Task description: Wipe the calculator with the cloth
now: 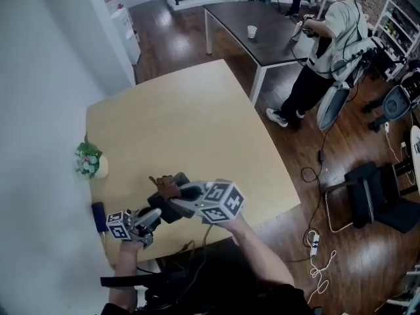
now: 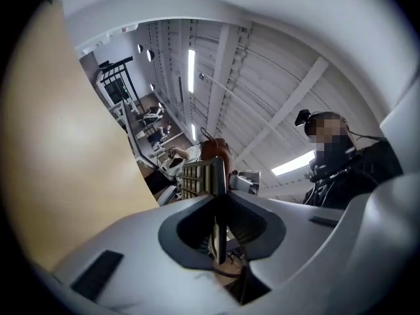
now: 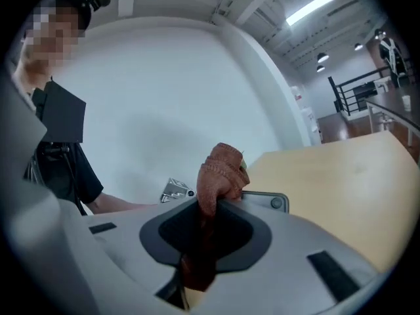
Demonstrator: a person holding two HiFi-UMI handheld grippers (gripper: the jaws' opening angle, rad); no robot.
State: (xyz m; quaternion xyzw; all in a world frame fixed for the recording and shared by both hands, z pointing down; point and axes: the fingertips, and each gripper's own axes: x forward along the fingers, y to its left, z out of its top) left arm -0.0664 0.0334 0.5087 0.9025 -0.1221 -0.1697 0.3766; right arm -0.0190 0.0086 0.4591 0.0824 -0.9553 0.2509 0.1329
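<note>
Wiping is best done with the dark, grey-keyed calculator (image 2: pixel 200 179), clamped edge-on in the left gripper (image 2: pixel 220 205) above the near edge of the pale wooden table (image 1: pixel 197 123), steadied while the rust-brown cloth (image 3: pixel 220 172) pinched in the right gripper (image 3: pixel 211 205) is drawn lightly across its keys.

We find the head view evenly and rather flatly lit, the pale table (image 1: pixel 197 123) bright with only faint shadow along its edges and a dull sheen on the dark floor (image 1: pixel 177 28). In both gripper views the ceiling strip lights (image 2: pixel 191 71) burn out white, straight lines bow toward black rounded corners, and the cloth (image 3: pixel 222 169) softens nearest the lens.
</note>
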